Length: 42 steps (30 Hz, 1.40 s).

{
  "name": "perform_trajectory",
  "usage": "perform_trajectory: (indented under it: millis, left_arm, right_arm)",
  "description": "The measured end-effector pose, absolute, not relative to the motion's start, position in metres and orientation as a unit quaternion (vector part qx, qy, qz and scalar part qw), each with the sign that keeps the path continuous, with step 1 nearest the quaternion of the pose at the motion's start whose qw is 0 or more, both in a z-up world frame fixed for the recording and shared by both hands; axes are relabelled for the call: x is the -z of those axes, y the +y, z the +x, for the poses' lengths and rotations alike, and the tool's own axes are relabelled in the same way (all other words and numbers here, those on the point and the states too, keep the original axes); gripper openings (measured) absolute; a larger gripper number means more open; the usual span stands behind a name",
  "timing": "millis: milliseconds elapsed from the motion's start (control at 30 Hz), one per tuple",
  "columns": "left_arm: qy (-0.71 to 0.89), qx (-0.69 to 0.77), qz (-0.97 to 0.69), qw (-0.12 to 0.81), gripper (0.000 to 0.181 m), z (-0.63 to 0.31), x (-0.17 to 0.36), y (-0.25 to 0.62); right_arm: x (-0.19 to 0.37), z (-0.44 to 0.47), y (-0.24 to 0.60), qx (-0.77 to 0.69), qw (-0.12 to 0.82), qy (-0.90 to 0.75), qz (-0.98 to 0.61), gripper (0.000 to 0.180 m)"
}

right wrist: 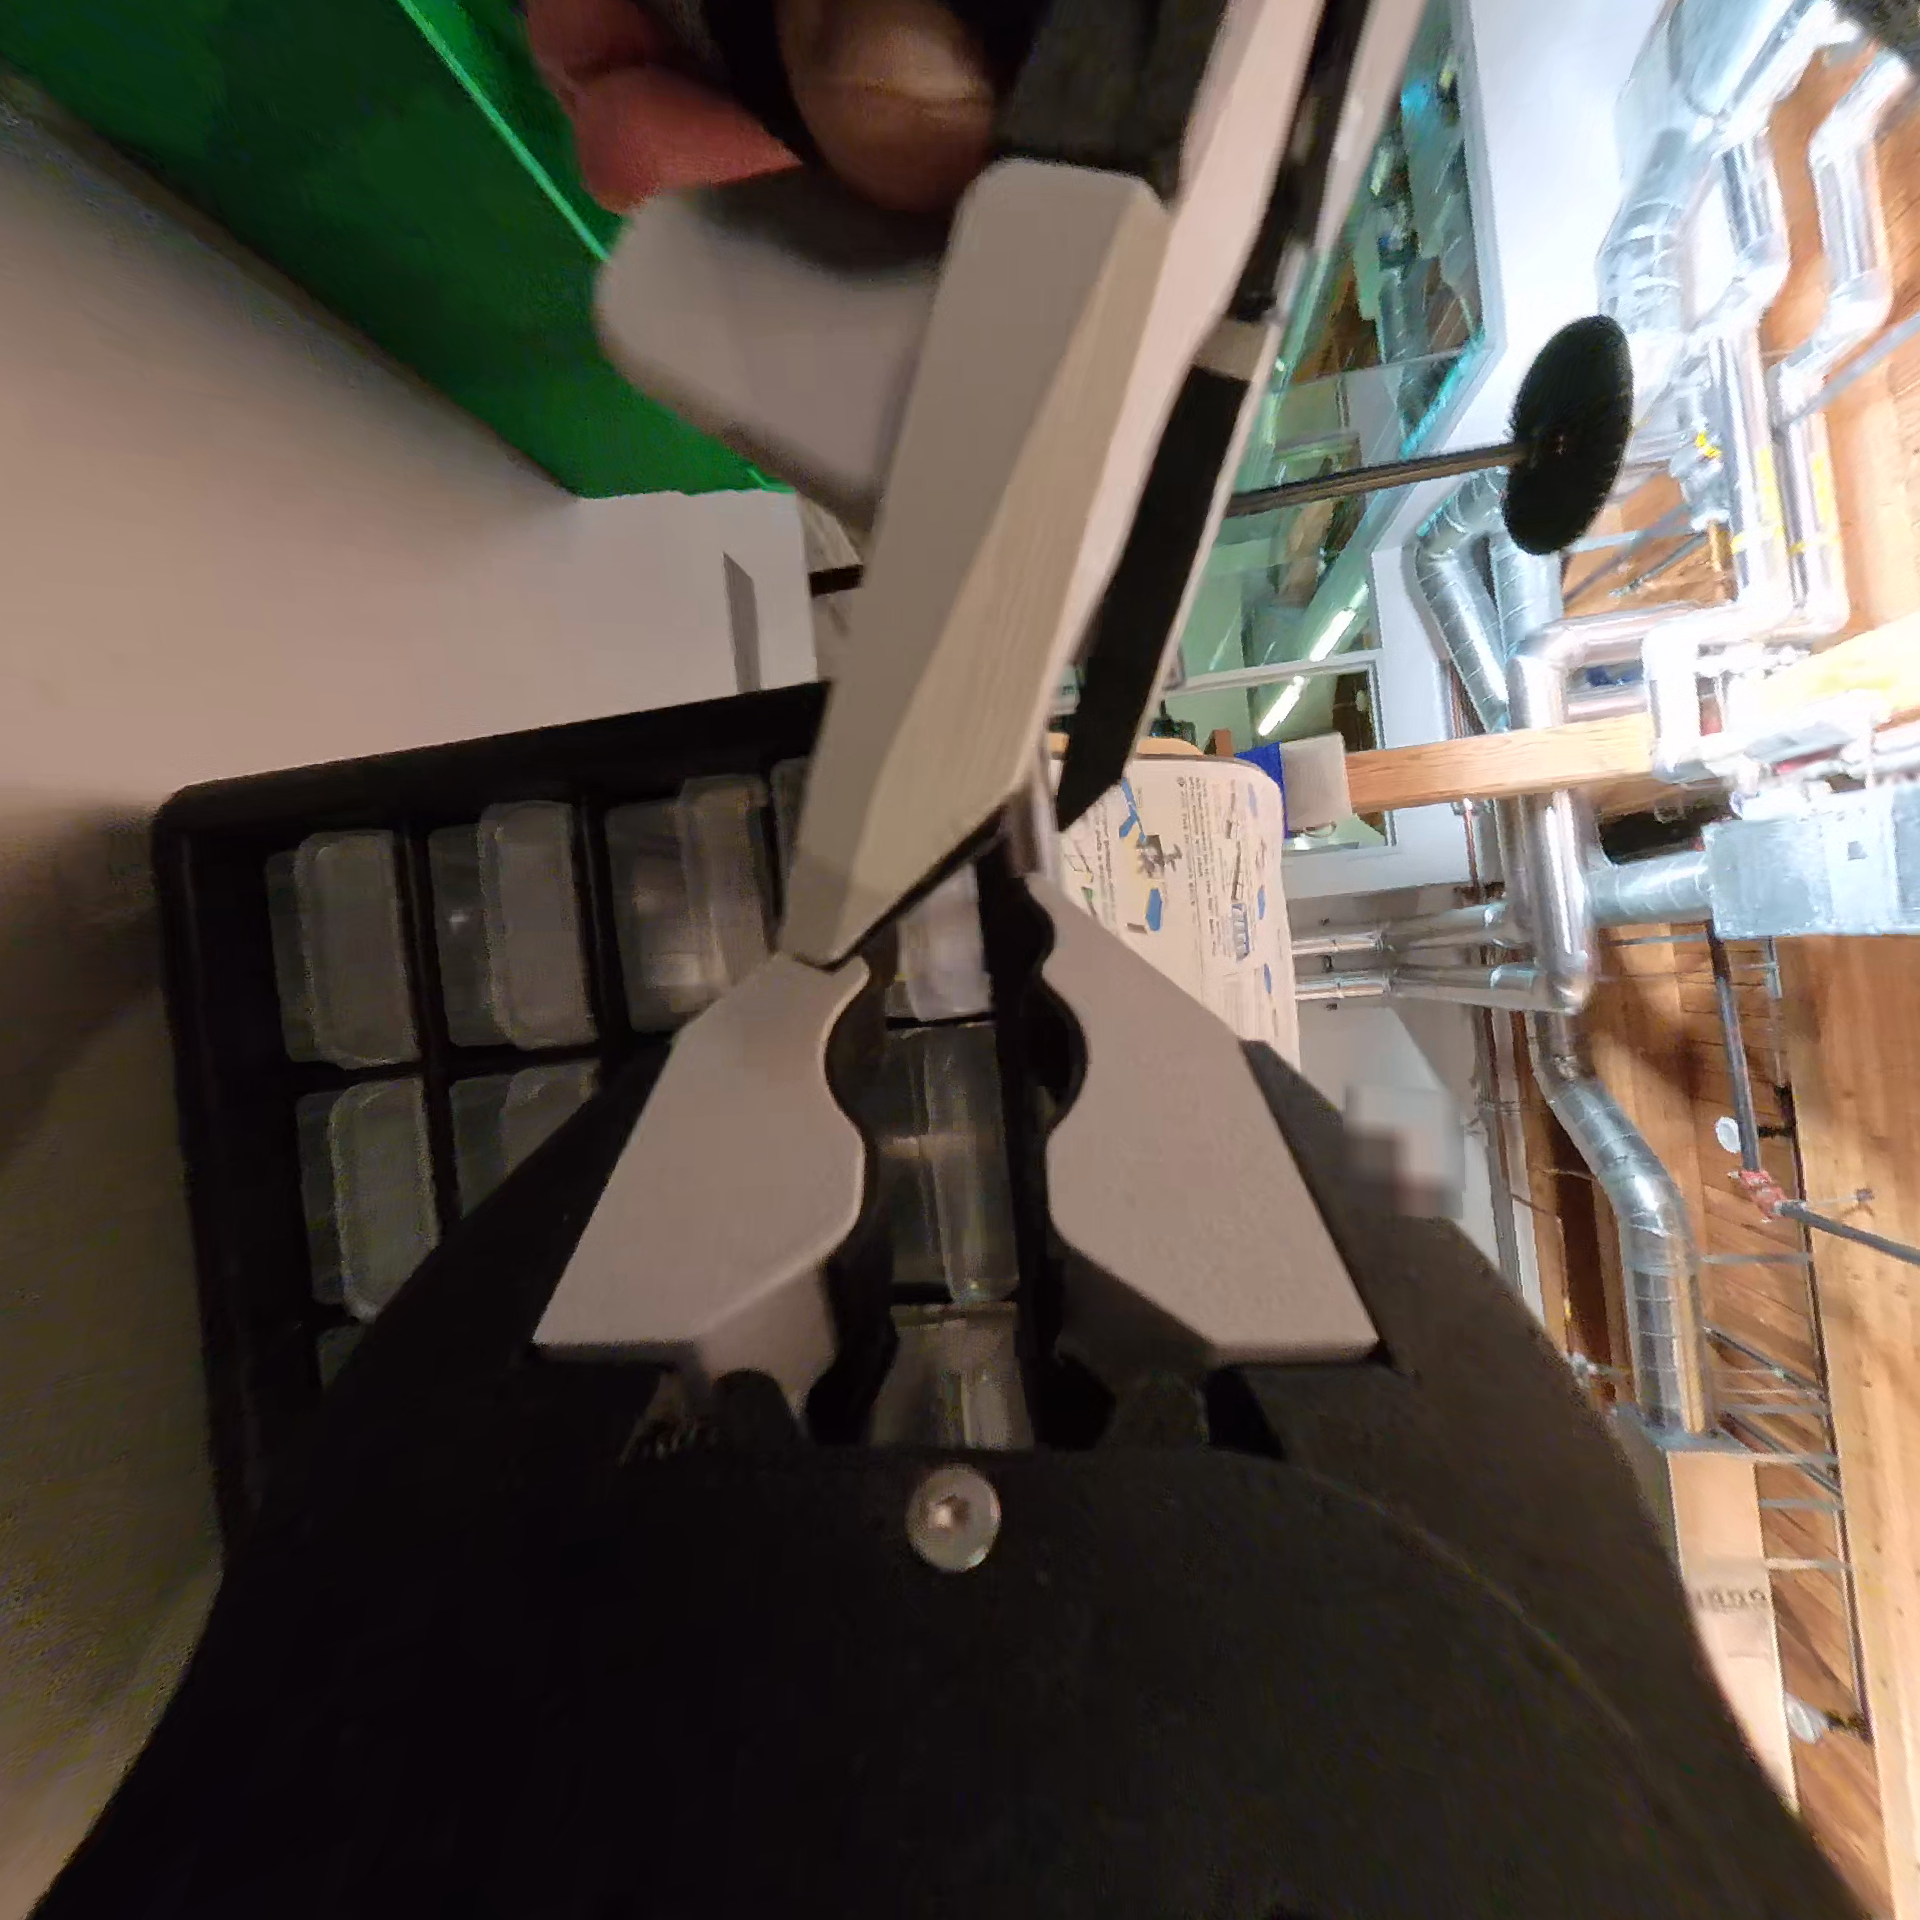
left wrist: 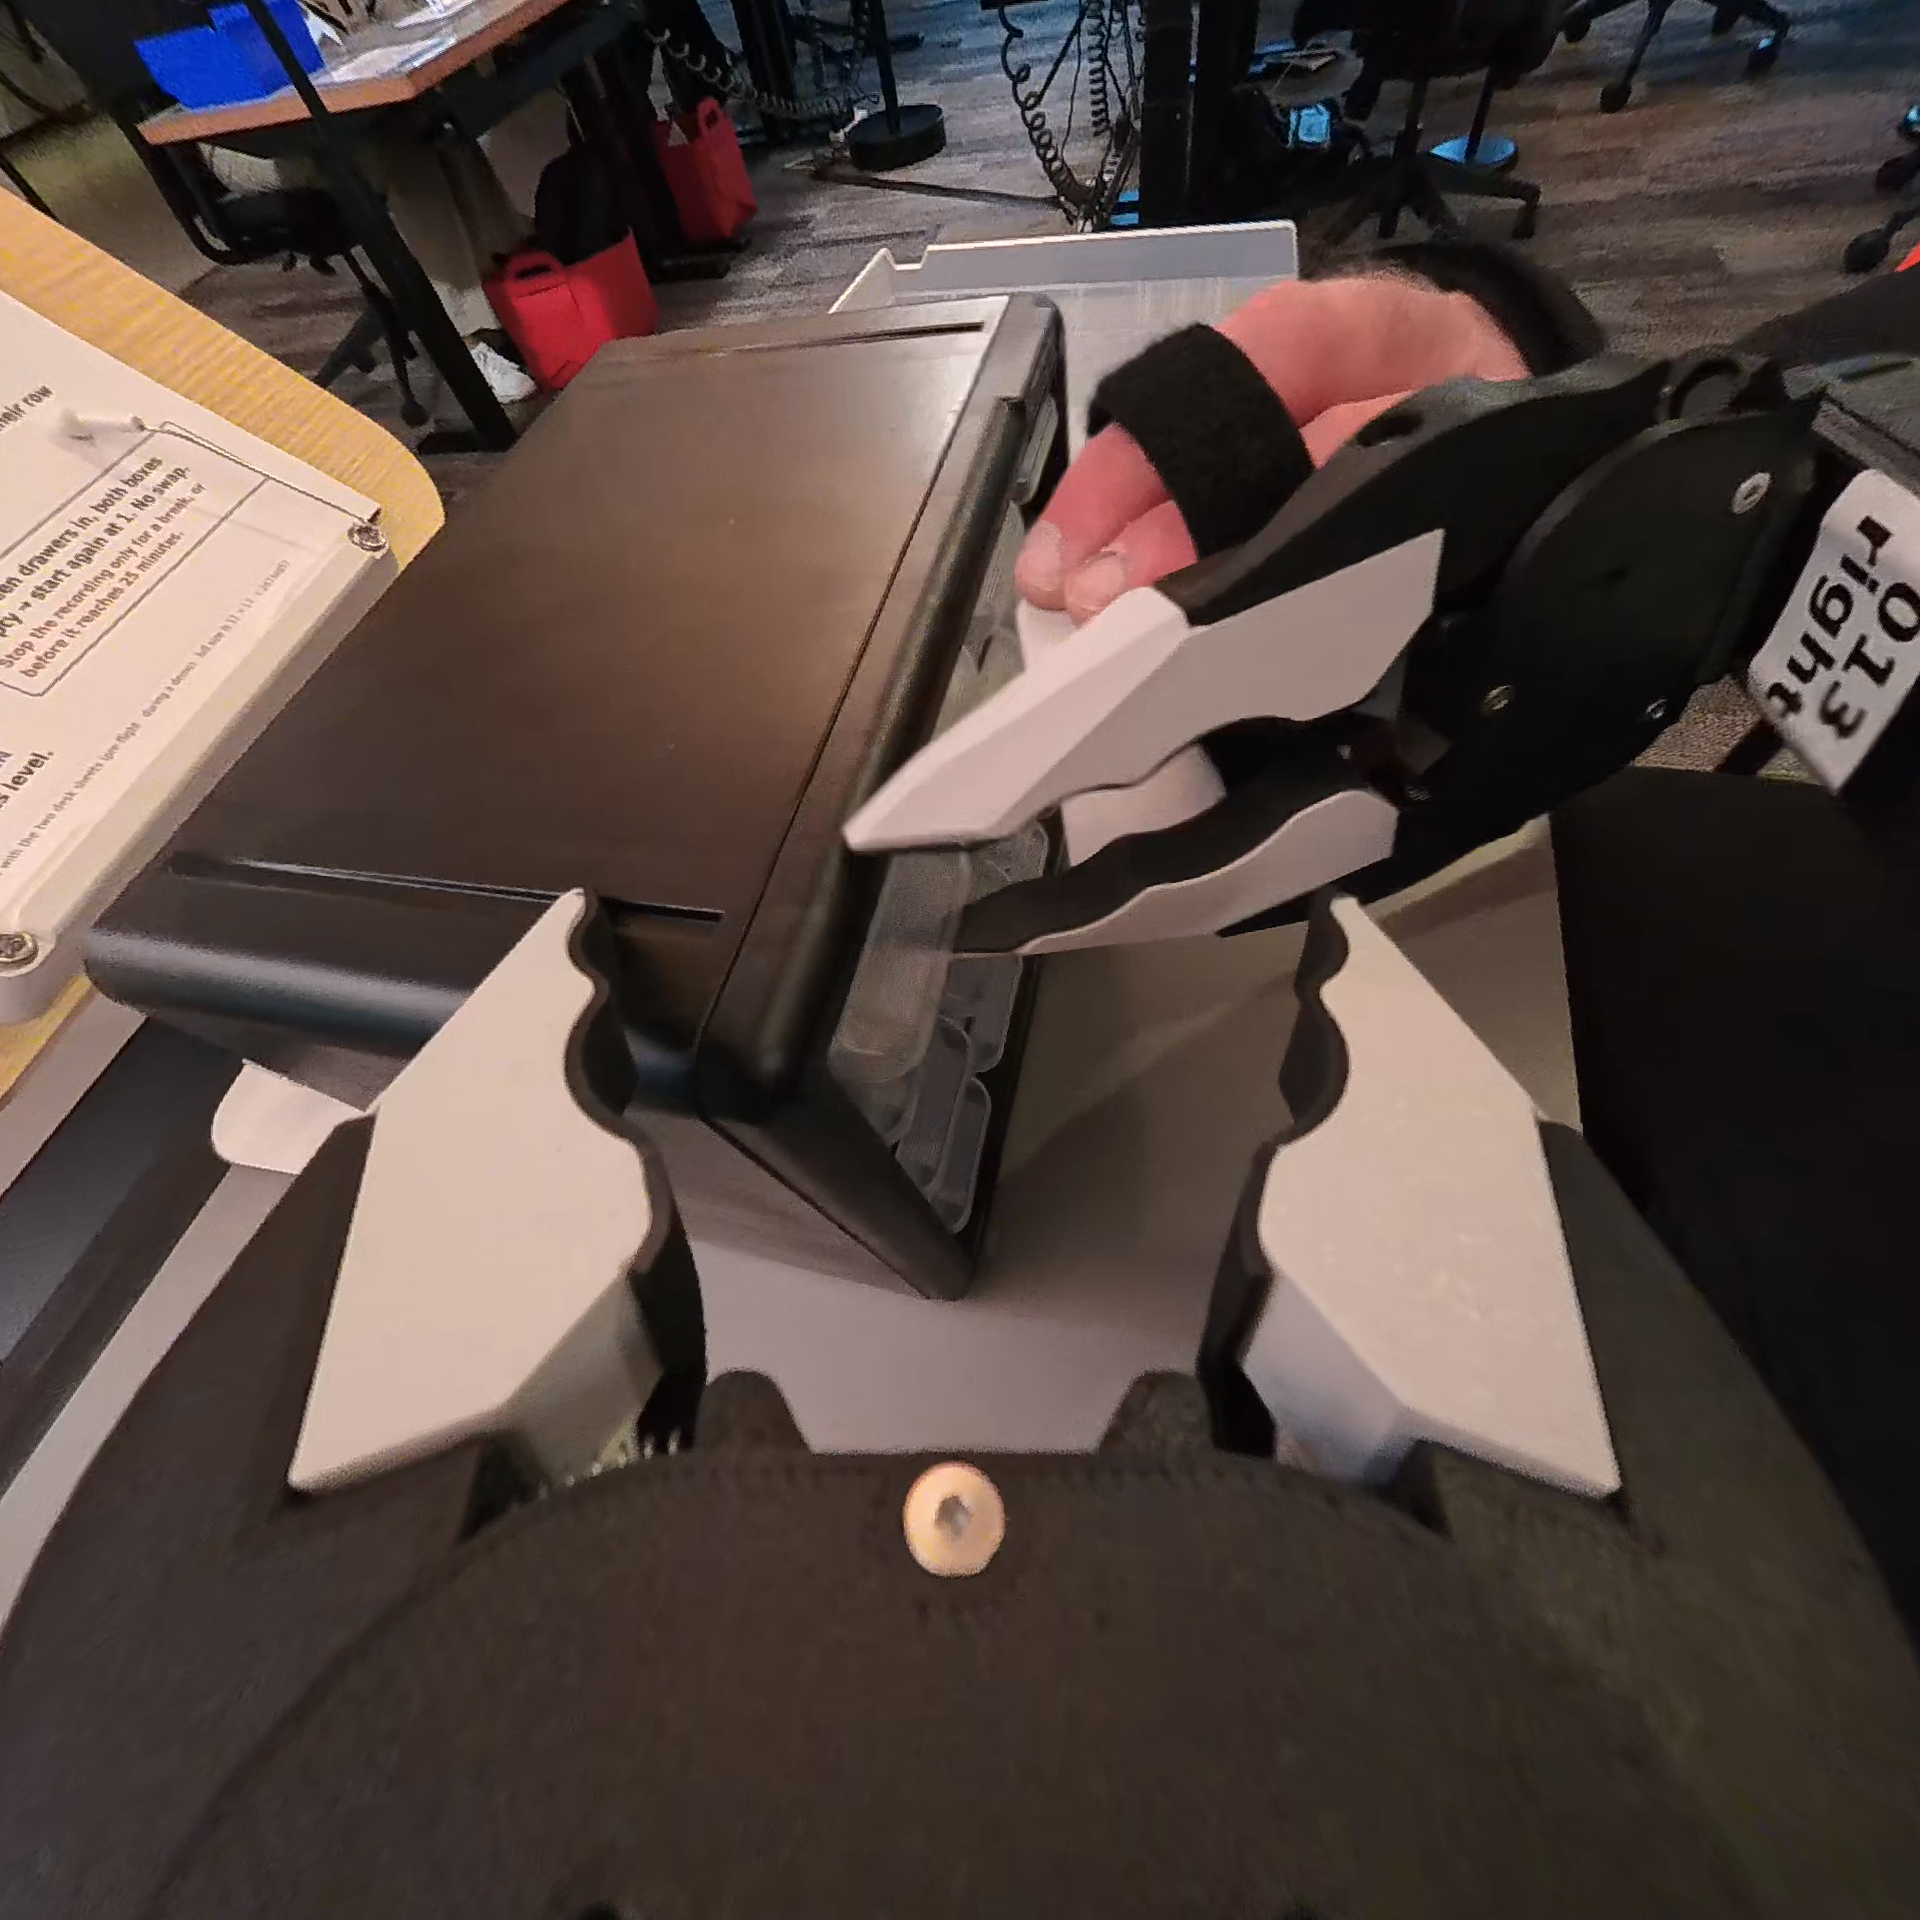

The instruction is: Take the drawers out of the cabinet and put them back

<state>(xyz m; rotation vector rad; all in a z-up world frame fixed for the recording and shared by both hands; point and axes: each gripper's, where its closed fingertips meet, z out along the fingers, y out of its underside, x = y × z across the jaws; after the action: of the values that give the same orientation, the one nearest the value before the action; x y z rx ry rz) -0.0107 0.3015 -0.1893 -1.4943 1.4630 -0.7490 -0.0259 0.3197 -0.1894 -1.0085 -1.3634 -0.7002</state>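
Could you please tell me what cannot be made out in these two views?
Left wrist view: whether the right gripper pinches a clear plastic drawer; its fingers hide the contact.
Right wrist view: the left gripper covers part of the black plastic cabinet front; drawer contents are blurred.

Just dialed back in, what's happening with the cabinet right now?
A person holds both grippers at the black cabinet of small clear drawers. The left gripper is open, straddling the cabinet's top front corner. The right gripper reaches in from the side, its fingers around a drawer front at the top row. No drawer looks fully out yet.
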Motion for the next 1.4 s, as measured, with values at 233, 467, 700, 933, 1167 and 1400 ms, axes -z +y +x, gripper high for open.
perform_trajectory:
  millis: [233,467,700,933,1167,1400]
  left_arm:
    - [0.592,0.321,-0.602,0.429,0.139,-0.01,0.189,0.295]
    - [0.498,0.458,-0.62,0.397,0.098,-0.019,0.163,0.297]
    - [0.408,0.429,-0.671,0.446,0.05,-0.025,0.163,0.343]
    - [0.457,0.263,-0.683,0.505,0.01,-0.02,0.171,0.355]
    - [0.465,0.201,-0.685,0.524,0.0,-0.022,0.172,0.36]
    - [0.461,0.197,-0.689,0.524,0.0,-0.022,0.172,0.36]
  right_arm:
    - [0.194,-0.027,0.297,0.281,0.605,-0.611,-0.426,0.012]
    - [0.196,-0.035,0.272,0.261,0.613,-0.62,-0.415,0.013]
    - [0.196,-0.035,0.261,0.258,0.609,-0.627,-0.411,0.012]
    - [0.193,-0.036,0.25,0.248,0.599,-0.633,-0.424,0.012]
    - [0.192,-0.037,0.23,0.246,0.608,-0.639,-0.402,0.011]
    - [0.189,-0.045,0.208,0.236,0.614,-0.644,-0.391,0.011]
